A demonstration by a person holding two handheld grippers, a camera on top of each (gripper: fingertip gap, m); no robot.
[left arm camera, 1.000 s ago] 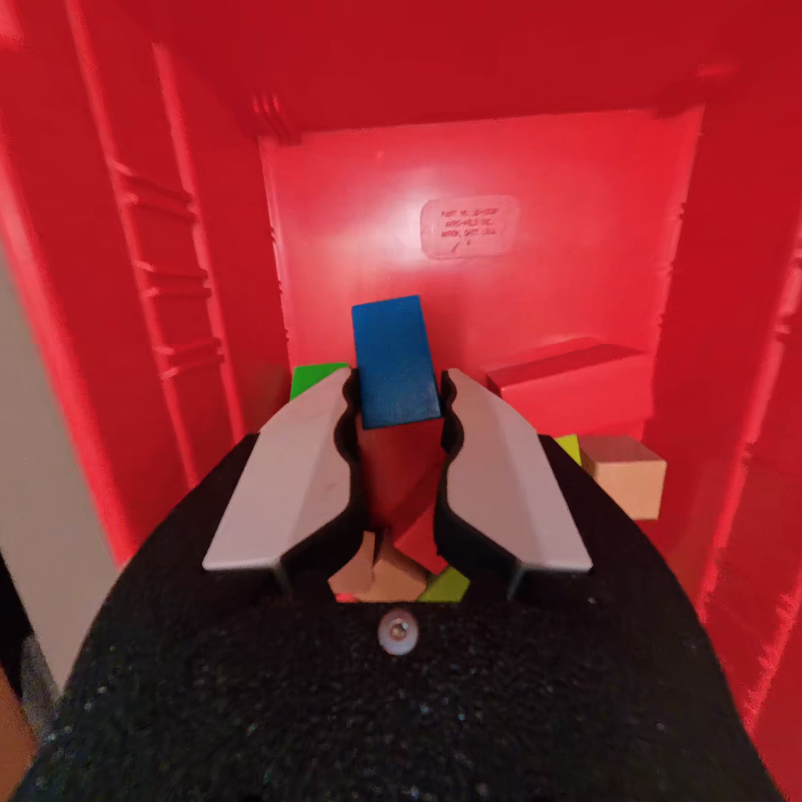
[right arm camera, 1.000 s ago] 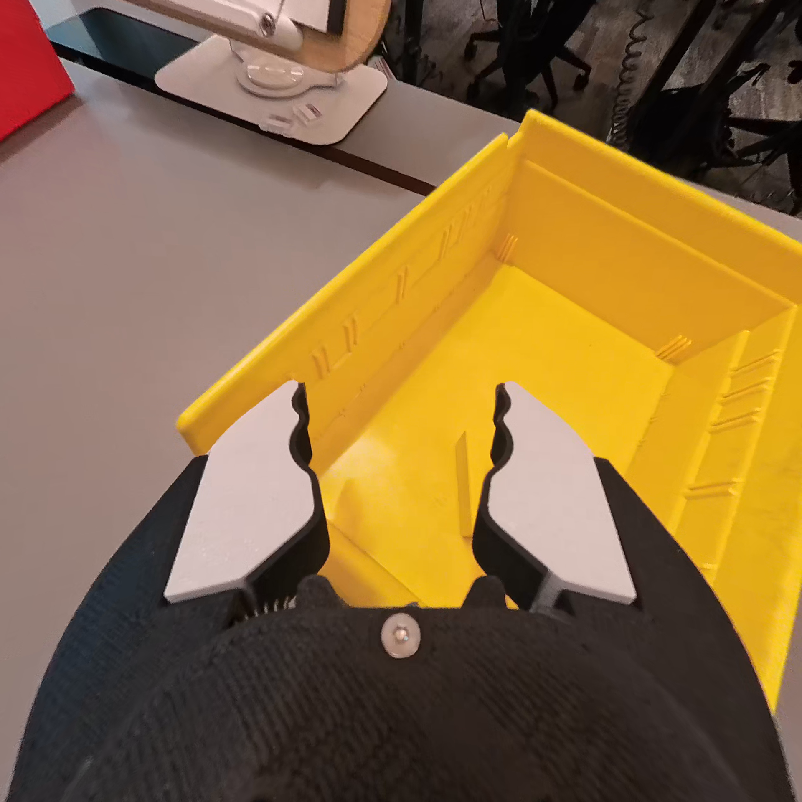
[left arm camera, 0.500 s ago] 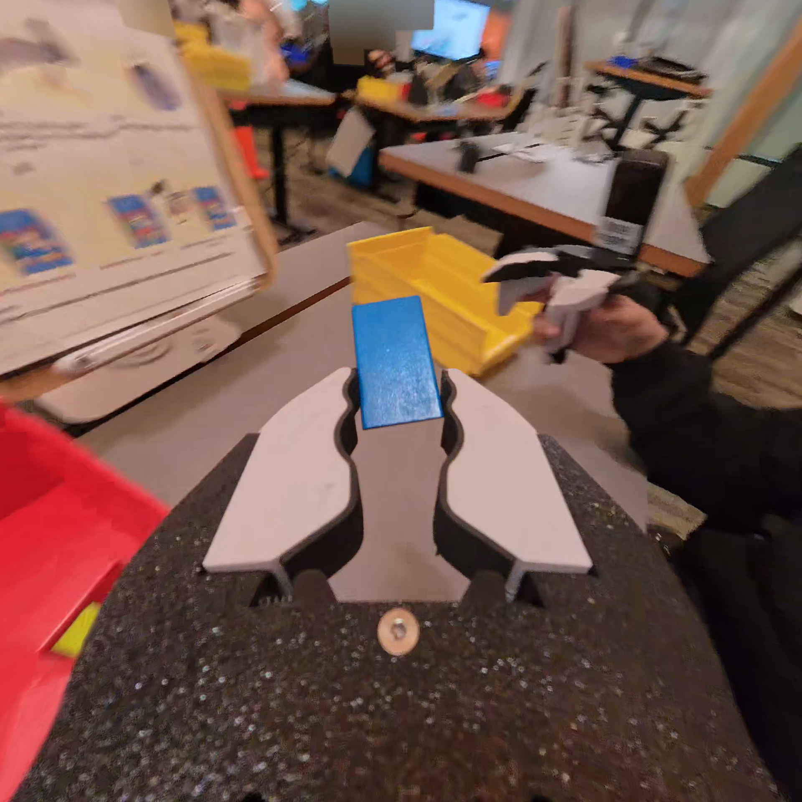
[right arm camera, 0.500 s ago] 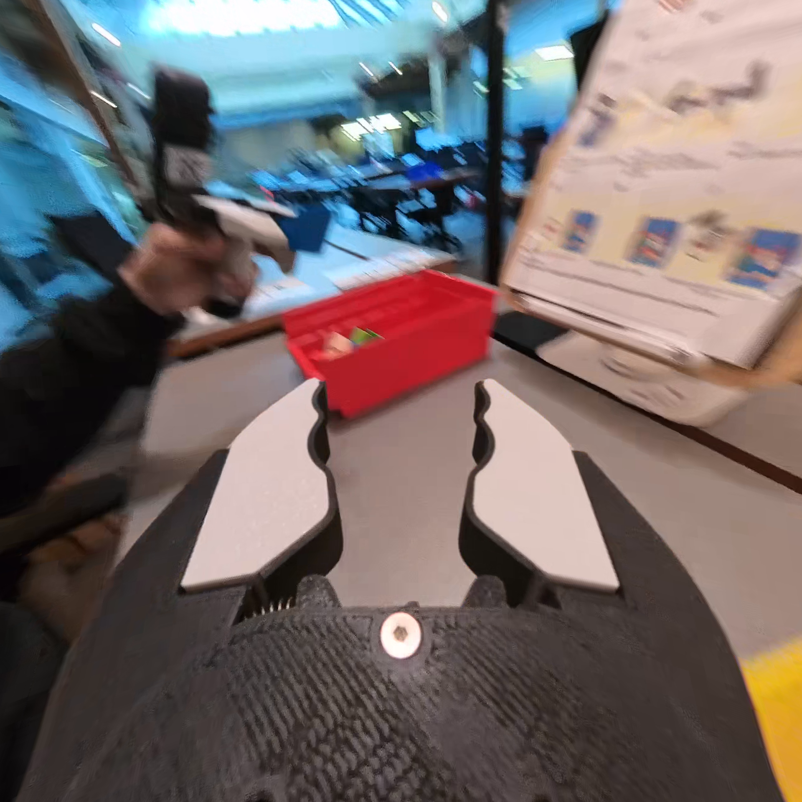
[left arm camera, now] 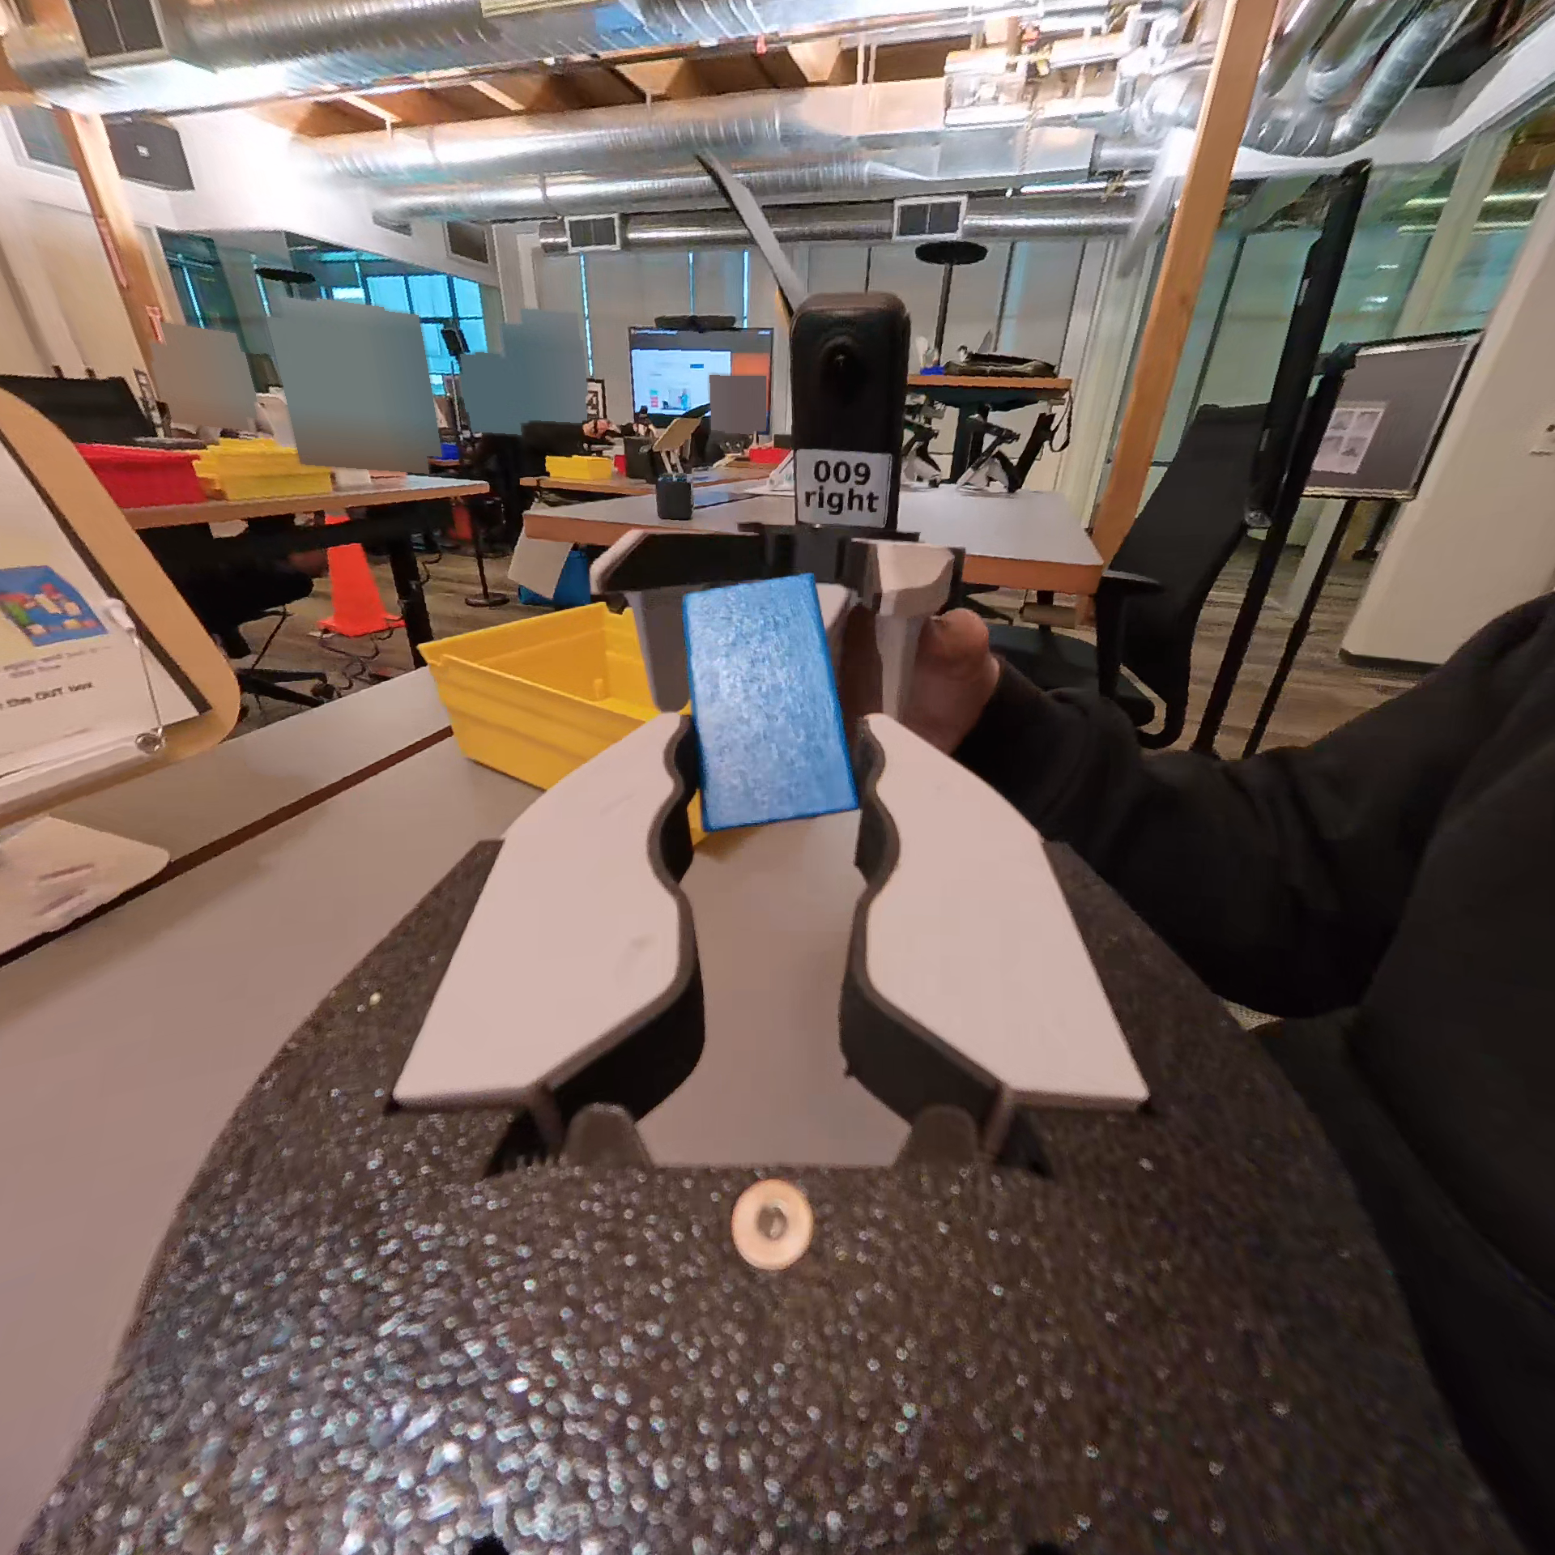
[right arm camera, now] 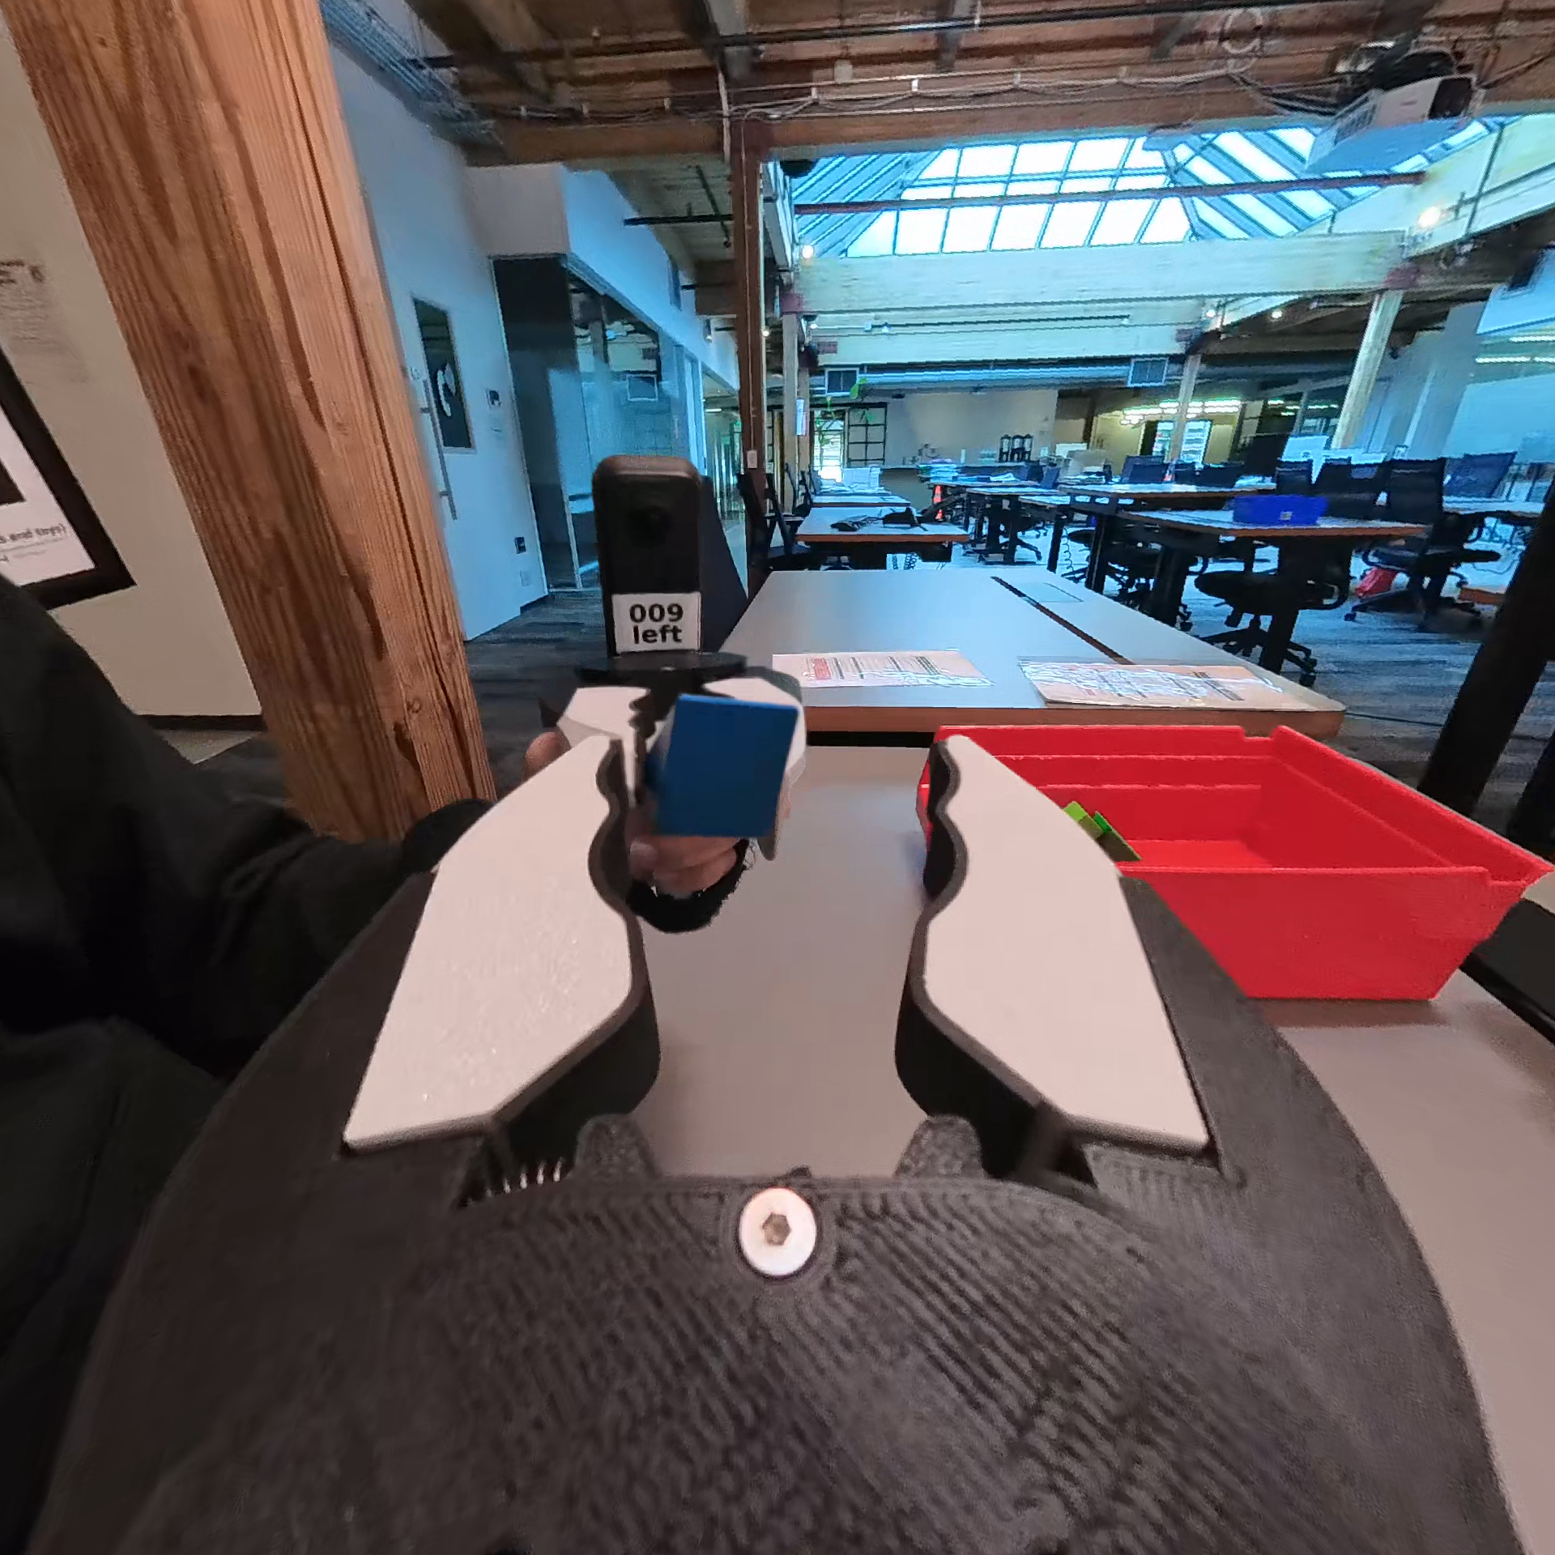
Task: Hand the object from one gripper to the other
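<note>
I see the blue block (left arm camera: pixel 767 703) clamped between the left gripper (left arm camera: pixel 767 761) fingertips, held up above the grey table (left arm camera: pixel 168 993). My right gripper (right arm camera: pixel 774 808) faces it with jaws wide, nothing between them, the block just beyond its tips. On the table a yellow bin (left arm camera: pixel 538 698) sits on one side and a red bin (right arm camera: pixel 1262 850) on the other. Around us is an open office with wooden posts (right arm camera: pixel 252 404), desks and exposed ducts.

Left tool (left arm camera: pixel 770 778) gripping blue block (left arm camera: pixel 766 698), yellow bin (left arm camera: pixel 538 698) behind
</note>
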